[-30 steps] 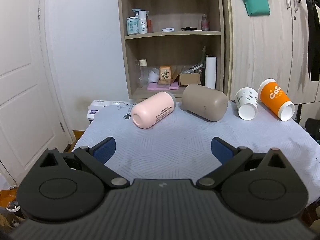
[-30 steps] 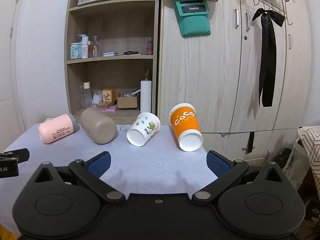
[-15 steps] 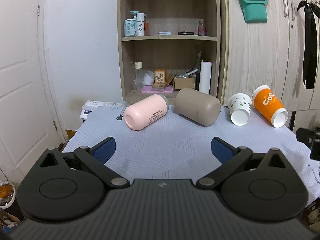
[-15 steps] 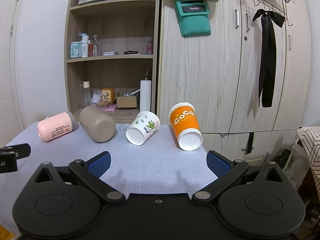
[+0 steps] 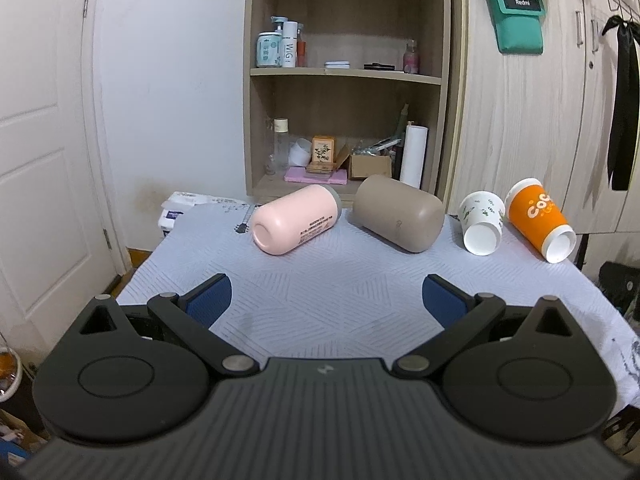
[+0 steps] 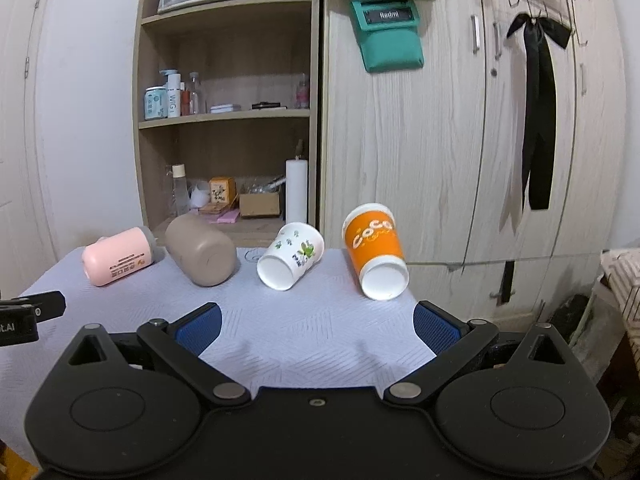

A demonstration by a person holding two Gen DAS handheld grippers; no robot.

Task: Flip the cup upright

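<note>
Left wrist view: left gripper [image 5: 325, 294] spread wide, holding nothing, blue pads [image 5: 209, 298] low in frame over the quilted tablecloth [image 5: 320, 280]. Compared with a second ago, whole scene sits lower and farther off; shelf unit [image 5: 346, 76] now shows more of its upper part, so camera drawn back and tipped up, not advanced. Four cups on their sides across mid-frame, none moved: pink tumbler [image 5: 296, 220] left of centre, taupe tumbler [image 5: 398, 213] just beside it, white floral paper cup [image 5: 481, 218] and orange paper cup [image 5: 538, 220] at right. Right wrist view: right gripper [image 6: 317, 326] likewise wide and empty, well short of the cups. Framing nearly unchanged from a second ago; orange paper cup [image 6: 376, 258] right of centre, white floral paper cup [image 6: 291, 256] at centre, taupe tumbler [image 6: 200, 256] and pink tumbler [image 6: 118, 256] at left. Part of the other gripper at left edge. Judgement: no contact made, no cup chosen; flip not begun, approach still ahead.
</note>
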